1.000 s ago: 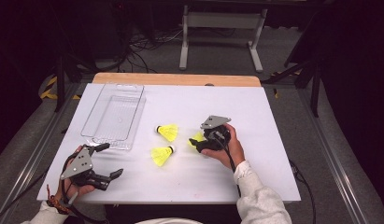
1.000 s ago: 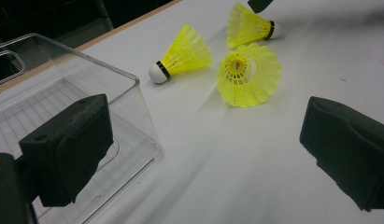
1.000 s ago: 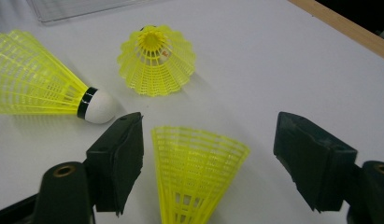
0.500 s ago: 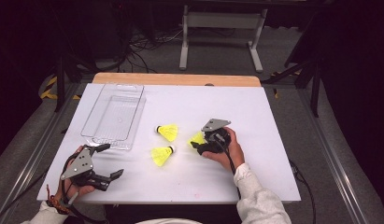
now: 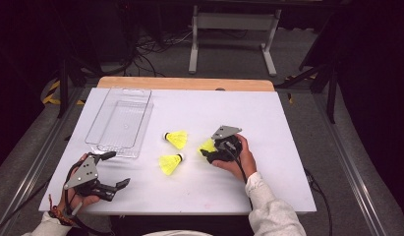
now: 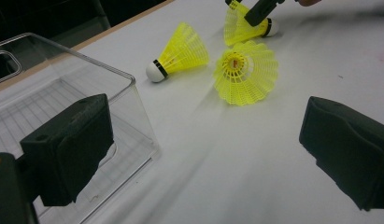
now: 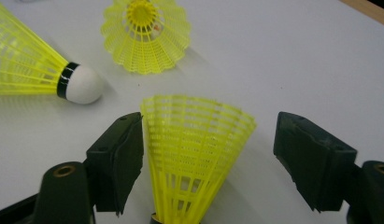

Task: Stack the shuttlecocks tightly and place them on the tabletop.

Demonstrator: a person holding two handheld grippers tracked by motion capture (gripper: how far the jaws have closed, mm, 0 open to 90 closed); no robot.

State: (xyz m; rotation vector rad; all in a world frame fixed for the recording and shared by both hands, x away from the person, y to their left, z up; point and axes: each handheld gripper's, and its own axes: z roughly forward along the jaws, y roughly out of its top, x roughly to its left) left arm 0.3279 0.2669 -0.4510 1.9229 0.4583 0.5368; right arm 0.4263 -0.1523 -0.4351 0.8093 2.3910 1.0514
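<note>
The right claw (image 7: 206, 154) stands open around 1 yellow shuttlecock (image 7: 196, 149) lying on the white tabletop (image 5: 288, 128) — its left pad seems to brush the skirt, the right pad is apart. The risk, I judge: a squeeze on that springy plastic lattice could buckle the skirt or make the cone squirt out forward. 2 more shuttlecocks (image 7: 145, 35) lie just ahead, cork-tipped and light. The left claw (image 6: 203, 154) hangs open and empty — a clear, ribbed plastic tray (image 6: 63, 116) beside its left pad.
</note>
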